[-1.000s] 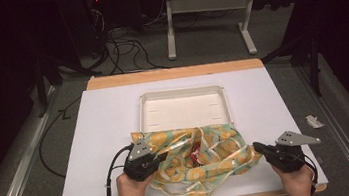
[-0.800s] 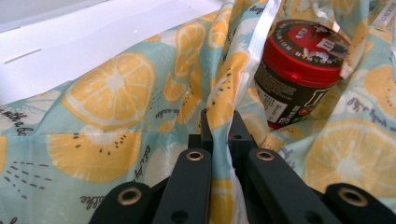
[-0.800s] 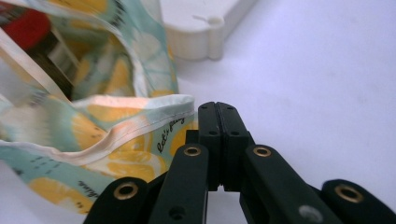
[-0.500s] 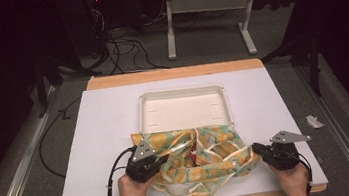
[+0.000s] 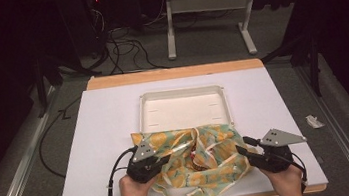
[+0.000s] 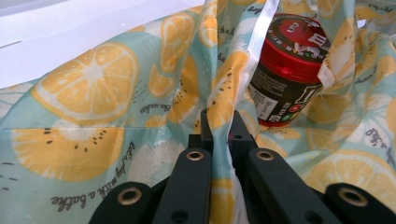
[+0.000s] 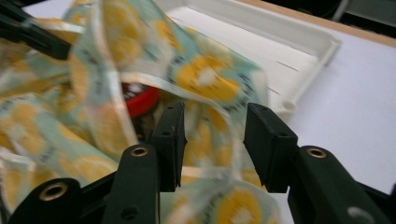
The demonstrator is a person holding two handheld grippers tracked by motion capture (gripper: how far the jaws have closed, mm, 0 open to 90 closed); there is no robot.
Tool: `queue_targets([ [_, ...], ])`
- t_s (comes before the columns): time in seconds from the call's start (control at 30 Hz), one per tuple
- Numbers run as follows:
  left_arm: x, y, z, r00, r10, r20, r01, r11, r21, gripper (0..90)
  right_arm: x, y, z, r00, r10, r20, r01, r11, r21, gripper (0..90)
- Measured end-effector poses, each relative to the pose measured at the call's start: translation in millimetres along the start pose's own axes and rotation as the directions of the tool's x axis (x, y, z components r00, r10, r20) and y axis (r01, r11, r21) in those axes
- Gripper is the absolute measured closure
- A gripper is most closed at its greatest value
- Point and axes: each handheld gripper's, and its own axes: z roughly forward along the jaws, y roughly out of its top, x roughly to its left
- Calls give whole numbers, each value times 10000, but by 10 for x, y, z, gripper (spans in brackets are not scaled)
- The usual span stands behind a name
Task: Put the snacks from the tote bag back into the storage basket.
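Pinching a fold of a citrus-print fabric bag (image 6: 93, 107) near its mouth, with the left gripper (image 6: 219, 126) clamped tight on the cloth and a pale ribbon-like trim running up from between the jaws. Lying crumpled at the near edge of a white table (image 5: 106, 131), just in front of a shallow white tray (image 5: 184, 108) and partly overlapping its near rim. Printed with orange and lemon slices on a mint-green ground, with small looping script between the fruits. Holding inside its opening a dark jar with a red lid (image 6: 285, 65), tilted and half wrapped by the cloth. Standing at the bag's right side, the right gripper (image 7: 212, 140) with jaws parted and having just been opening; a fold of the print passes across the gap between them, but the pads do not look to be pressing on it. Likely thin, soft and slippery, so apt to sag and slide rather than keep any shape; likely light by itself, with the jar adding a loose weight that could roll or tip out. Best taken at the hemmed edge or a handle strap (image 5: 179, 195), where doubled cloth gives the jaws more to bite on, and lifted evenly from both sides of the mouth.
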Motion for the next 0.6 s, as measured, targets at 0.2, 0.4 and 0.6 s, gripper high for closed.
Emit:
queue_targets([
  [0.2, -21, 11, 7, 10000, 17, 90, -17, 10000, -48, 898, 221, 104, 138, 9949, -588, -818, 600, 9981, 123, 593],
  [0.4, -32, 29, 15, 9999, 68, 117, -67, 10000, -37, 898, 376, 191, 347, 9857, -746, -1511, 775, 9969, 130, 578],
  [0.6, -37, 37, 21, 9999, 72, 140, -72, 10000, -50, 898, 434, 302, 490, 9793, -768, -1873, 766, 9970, -79, 542],
])
